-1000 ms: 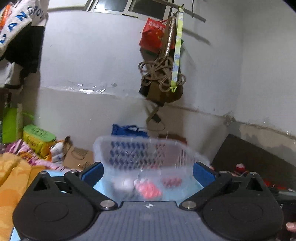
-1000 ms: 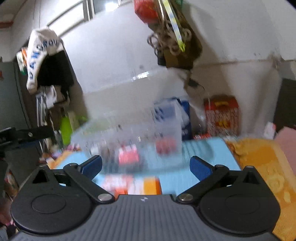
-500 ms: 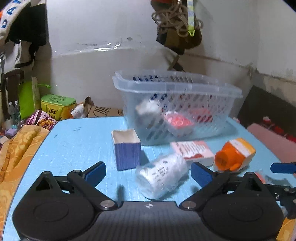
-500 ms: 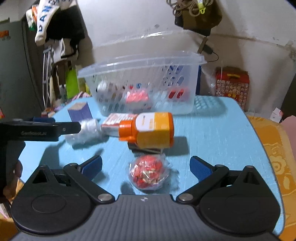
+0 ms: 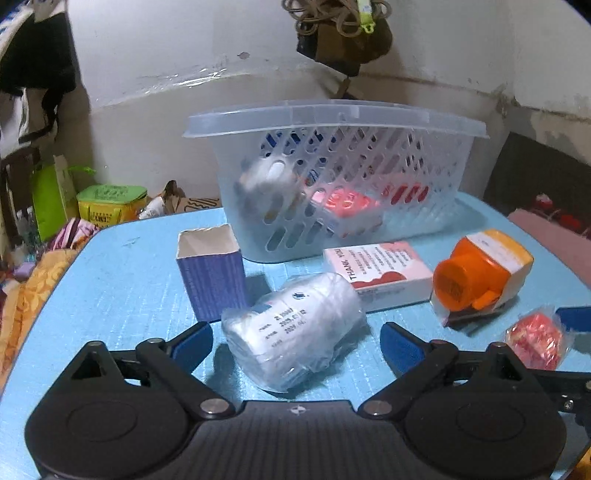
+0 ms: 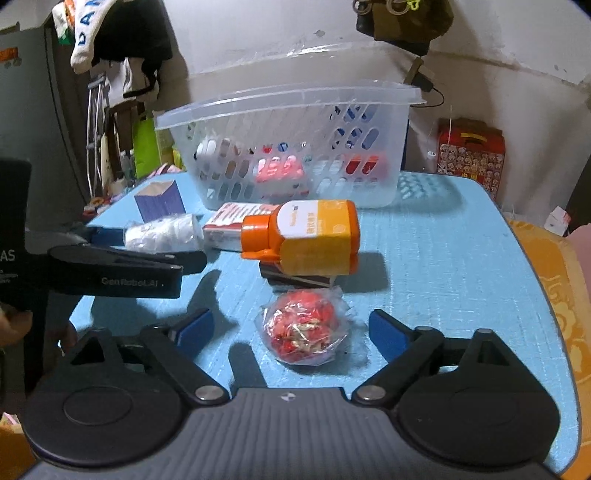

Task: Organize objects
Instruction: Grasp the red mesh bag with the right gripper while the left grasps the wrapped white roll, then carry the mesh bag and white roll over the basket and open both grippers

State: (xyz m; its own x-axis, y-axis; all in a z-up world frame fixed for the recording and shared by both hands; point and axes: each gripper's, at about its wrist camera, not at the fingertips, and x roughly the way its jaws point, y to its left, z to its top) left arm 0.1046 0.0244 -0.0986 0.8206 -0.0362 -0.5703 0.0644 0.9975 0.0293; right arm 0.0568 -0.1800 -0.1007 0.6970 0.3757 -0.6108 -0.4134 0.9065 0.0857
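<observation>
A clear plastic basket (image 5: 369,122) (image 6: 288,107) stands at the back of the blue table and holds several small items. In front lie a plastic-wrapped white roll (image 5: 295,328) (image 6: 162,230), a pink box (image 5: 376,271) (image 6: 225,223), an orange bottle (image 5: 480,273) (image 6: 306,236) and a wrapped red ball (image 5: 535,343) (image 6: 303,328). A purple open box (image 5: 210,273) (image 6: 159,197) stands upright. My left gripper (image 5: 297,341) is open with the roll between its fingers. My right gripper (image 6: 290,330) is open with the red ball between its fingers.
The blue table (image 6: 443,258) has orange cloth (image 6: 561,295) at its right edge and patterned cloth (image 5: 29,291) at its left. A red gift box (image 6: 469,151) and a green tin (image 5: 110,203) stand beyond the table. Bags hang on the wall (image 5: 343,33).
Both grippers have tilted down from the wall and moved in low over the table. The roll now lies between the left fingers and the red ball between the right fingers.
</observation>
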